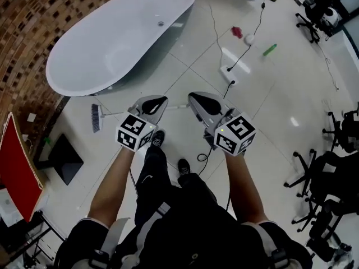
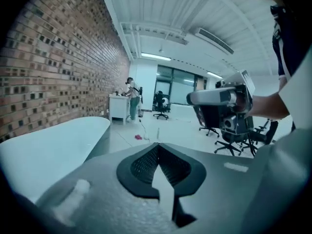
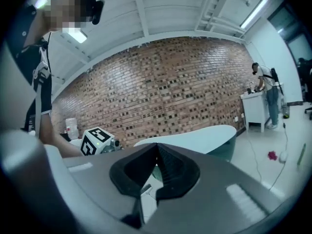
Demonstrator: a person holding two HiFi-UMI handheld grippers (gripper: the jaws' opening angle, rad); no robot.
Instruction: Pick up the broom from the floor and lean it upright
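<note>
The broom lies on the white tiled floor beside the bathtub. Its dark brush head (image 1: 95, 118) is at the left, and a short stretch of pale handle (image 1: 176, 107) shows between my two grippers. Both grippers are held in the air above the floor, pointing away from me. My left gripper (image 1: 155, 102) (image 2: 157, 145) is shut with nothing in it and hovers over the handle's line. My right gripper (image 1: 198, 101) (image 3: 156, 145) is beside it, its pads meeting at the tip and holding nothing. Neither touches the broom.
A white bathtub (image 1: 84, 72) stands along the brick wall (image 1: 22, 21). A red board (image 1: 17, 172) and a black floor stand (image 1: 63, 158) are at the left. A power strip (image 1: 229, 72) with cables, a green bottle (image 1: 270, 50) and office chairs (image 1: 331, 206) lie to the right.
</note>
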